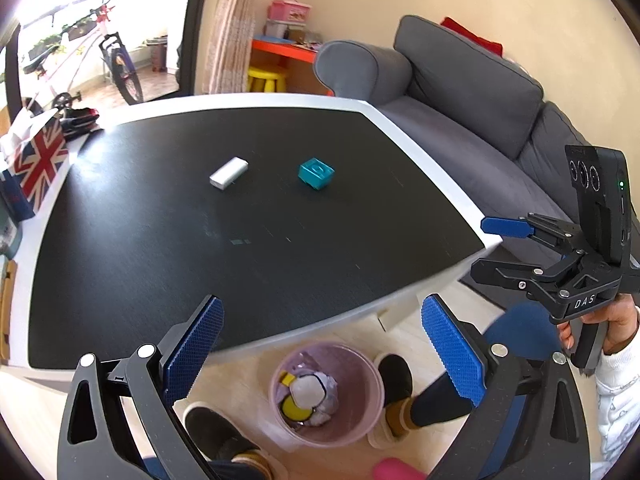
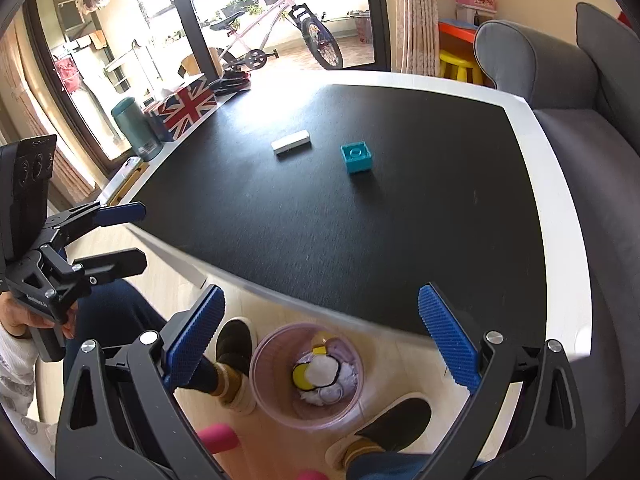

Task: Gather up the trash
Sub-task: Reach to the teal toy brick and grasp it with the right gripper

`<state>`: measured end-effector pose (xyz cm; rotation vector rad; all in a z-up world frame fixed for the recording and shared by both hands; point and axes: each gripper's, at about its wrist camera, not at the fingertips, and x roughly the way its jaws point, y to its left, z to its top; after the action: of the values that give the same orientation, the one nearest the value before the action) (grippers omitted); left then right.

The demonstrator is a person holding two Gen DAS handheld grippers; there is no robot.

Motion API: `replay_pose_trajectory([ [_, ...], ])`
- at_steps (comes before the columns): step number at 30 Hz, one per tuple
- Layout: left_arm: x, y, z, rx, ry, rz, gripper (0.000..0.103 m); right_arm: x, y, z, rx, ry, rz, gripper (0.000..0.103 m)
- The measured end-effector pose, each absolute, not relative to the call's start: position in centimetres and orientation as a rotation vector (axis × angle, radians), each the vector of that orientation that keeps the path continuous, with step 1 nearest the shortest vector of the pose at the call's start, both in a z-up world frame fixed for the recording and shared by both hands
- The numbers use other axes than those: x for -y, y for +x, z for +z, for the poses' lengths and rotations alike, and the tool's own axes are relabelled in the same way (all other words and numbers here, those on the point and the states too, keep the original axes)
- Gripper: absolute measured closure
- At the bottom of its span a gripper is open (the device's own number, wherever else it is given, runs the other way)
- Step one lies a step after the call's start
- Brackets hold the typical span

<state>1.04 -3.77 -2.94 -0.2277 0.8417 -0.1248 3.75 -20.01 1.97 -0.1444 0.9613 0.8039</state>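
Both tools hang over the pink bin (image 1: 326,394) on the floor by the desk (image 1: 120,272) edge: left tool (image 1: 320,354) and right tool (image 2: 320,344) w/ jaws wide apart, nothing in either. Bin's got crumpled white paper and sth yellow, rest too jumbled to make out. On the desk sit 1 white block (image 1: 229,173) and 1 teal brick (image 1: 316,174), well apart from the tools.

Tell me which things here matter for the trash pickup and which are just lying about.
For the job:
- white block on the black table
- teal brick beside it
- pink bin on the floor, already holding scraps
- left gripper and right gripper, both open and empty

Lying about:
- flag-print box
- green flask
- grey sofa
- bicycle
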Motion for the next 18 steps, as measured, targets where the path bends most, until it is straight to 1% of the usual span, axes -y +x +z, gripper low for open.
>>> replay_pose_trajectory([
  [10,1.0,4.1,-2.1,-0.824,-0.219,-0.095,0.007,16.7,8.9,2.8,-0.953,-0.192,0.795,0.007],
  [18,-0.6,5.4,-2.1,-0.832,-0.225,-0.07,0.007,13.2,12.8,2.0,-0.978,-0.264,0.803,0.007],
])
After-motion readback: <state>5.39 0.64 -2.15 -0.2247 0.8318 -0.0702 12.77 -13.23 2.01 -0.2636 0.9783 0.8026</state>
